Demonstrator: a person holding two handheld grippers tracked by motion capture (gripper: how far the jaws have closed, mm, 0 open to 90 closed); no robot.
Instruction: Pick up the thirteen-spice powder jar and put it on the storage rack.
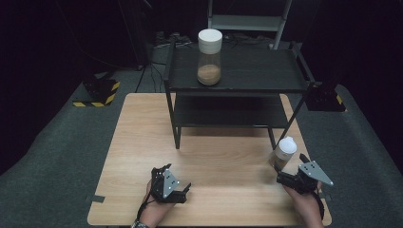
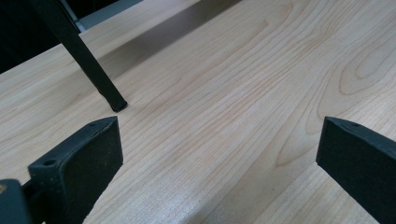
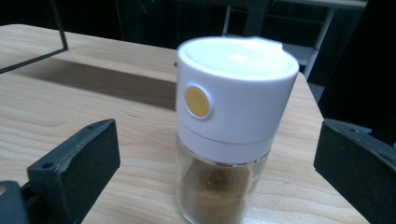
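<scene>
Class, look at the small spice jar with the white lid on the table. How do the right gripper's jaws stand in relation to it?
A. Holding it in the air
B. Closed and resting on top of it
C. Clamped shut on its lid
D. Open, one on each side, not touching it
D: in the right gripper view the right gripper has its jaws spread wide, with clear gaps to the spice jar, which stands on the table.

In the right gripper view, the bottom edge is cutting off the base of the small jar (image 3: 229,140), so where it is meeting the bench (image 3: 70,102) is not showing. The right hand-held gripper (image 3: 217,172) is losing its outer jaw past the right edge. In the left gripper view, the rack leg (image 2: 86,60) is running out at the top. In the high view, the small jar (image 1: 285,152) is showing too small for any detail on its cap to be made out.
</scene>
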